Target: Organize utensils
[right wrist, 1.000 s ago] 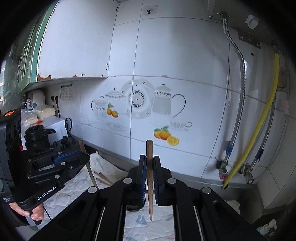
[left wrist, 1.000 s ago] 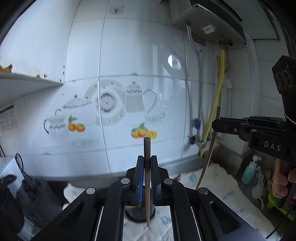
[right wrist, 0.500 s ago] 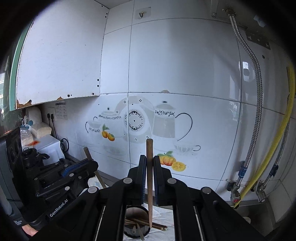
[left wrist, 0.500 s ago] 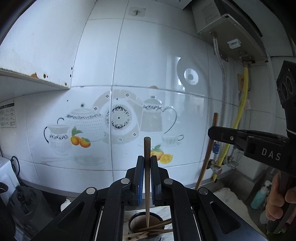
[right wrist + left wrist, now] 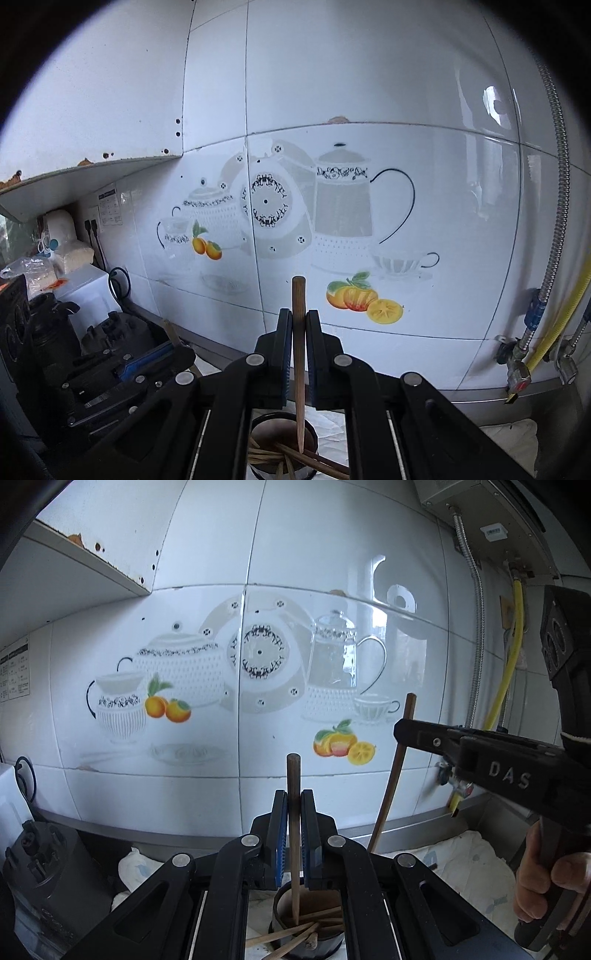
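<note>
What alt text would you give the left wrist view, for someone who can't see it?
The left gripper holds a wooden chopstick upright, its tip inside a dark cup that already holds several sticks. At right, the right gripper holds a second chopstick before a white tiled wall printed with teapots and oranges.

2 grippers show: the left gripper (image 5: 293,834) and the right gripper (image 5: 298,354), each pinching 1 upright chopstick, so 2 held chopsticks: 1 (image 5: 293,812) in the left, 1 (image 5: 298,332) in the right. 1 dark cup (image 5: 306,945) stands below, with about 4 more chopsticks (image 5: 295,932) lying in it in the left view; the exact count is hard to tell where they cross. 1 bare hand (image 5: 546,878) grips the right tool's handle. On the wall, 1 yellow hose (image 5: 508,668) and 1 metal hose (image 5: 476,627) show in the left view. The tiles carry 2 printed fruit clusters (image 5: 168,709).
</note>
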